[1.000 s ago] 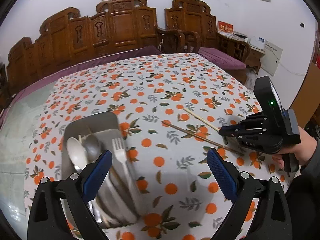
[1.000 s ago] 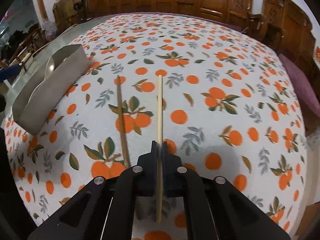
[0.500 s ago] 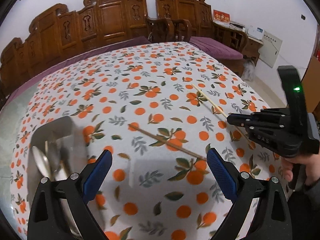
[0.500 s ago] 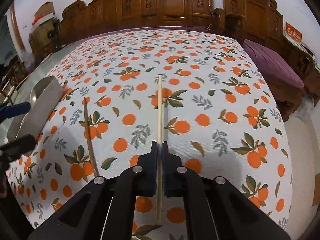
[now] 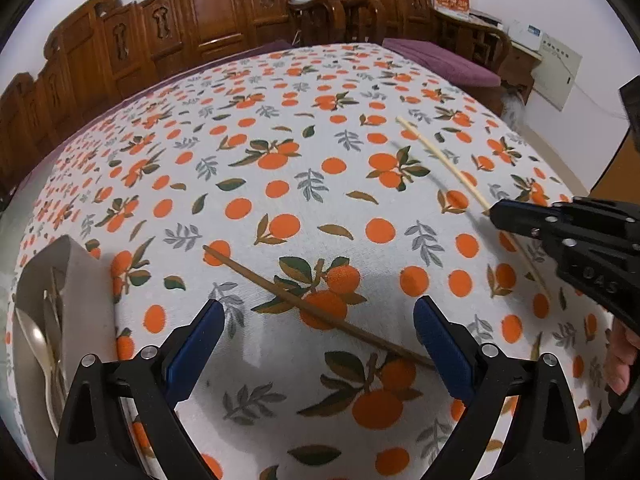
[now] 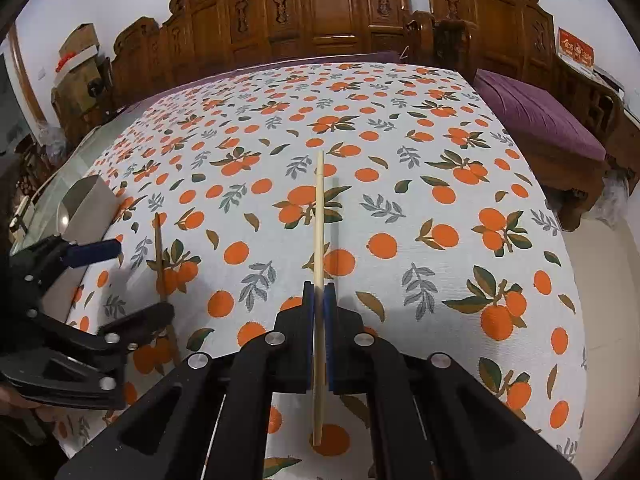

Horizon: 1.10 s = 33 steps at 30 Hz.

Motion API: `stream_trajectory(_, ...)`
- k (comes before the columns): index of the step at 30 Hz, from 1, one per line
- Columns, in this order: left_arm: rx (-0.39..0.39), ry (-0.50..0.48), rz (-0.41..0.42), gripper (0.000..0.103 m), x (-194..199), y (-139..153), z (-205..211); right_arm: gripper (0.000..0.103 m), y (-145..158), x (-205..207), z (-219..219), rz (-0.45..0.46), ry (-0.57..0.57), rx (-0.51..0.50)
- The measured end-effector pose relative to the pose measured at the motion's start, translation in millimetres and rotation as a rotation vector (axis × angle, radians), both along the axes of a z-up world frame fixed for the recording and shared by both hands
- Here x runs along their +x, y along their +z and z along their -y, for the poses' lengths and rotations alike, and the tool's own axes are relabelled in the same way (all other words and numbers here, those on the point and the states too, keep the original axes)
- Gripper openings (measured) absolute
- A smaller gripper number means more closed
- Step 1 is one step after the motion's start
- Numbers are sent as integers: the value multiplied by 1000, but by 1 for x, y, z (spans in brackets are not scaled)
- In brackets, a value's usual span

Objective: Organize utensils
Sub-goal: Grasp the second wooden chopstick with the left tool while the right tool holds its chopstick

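My right gripper [image 6: 319, 296] is shut on a pale chopstick [image 6: 319, 216] and holds it above the table; it also shows in the left wrist view [image 5: 440, 160], gripped by the right gripper [image 5: 496, 214]. A dark brown chopstick [image 5: 316, 312] lies on the orange-print tablecloth between the pads of my open, empty left gripper [image 5: 320, 344]. In the right wrist view the dark chopstick [image 6: 160, 256] lies by the left gripper [image 6: 132, 280]. A metal tray [image 5: 84, 280] with spoons [image 5: 34, 340] sits at the left.
The tablecloth [image 6: 400, 152] covers the whole table. Carved wooden chairs [image 6: 320, 12] line the far side, and a purple-cushioned bench [image 6: 536, 116] stands to the right. The table's right edge [image 6: 576, 280] drops to the floor.
My left gripper has moved right from over the tray to straddle the dark chopstick. My right gripper has lifted the pale chopstick and swung it to the right, away from the dark one.
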<state>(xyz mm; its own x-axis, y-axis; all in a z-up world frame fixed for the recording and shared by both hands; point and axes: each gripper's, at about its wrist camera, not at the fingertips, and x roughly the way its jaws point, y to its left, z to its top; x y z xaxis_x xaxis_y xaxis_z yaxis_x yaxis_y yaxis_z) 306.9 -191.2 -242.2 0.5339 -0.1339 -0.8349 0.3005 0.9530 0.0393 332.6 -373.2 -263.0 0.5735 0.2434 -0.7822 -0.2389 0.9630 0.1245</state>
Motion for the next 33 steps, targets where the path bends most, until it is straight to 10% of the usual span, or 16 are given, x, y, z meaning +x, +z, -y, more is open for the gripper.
stream_trajectory(3, 4, 4, -15, 92, 4, -6, 2, 6, 1, 1, 1, 0, -2, 7)
stream_trajectory(16, -17, 14, -52, 28, -3, -9, 8, 6, 3, -1, -6, 5, 17, 0)
stream_trajectory(33, -31, 34, -72, 4, -21, 2, -28, 6, 12, -11, -22, 21, 47, 6)
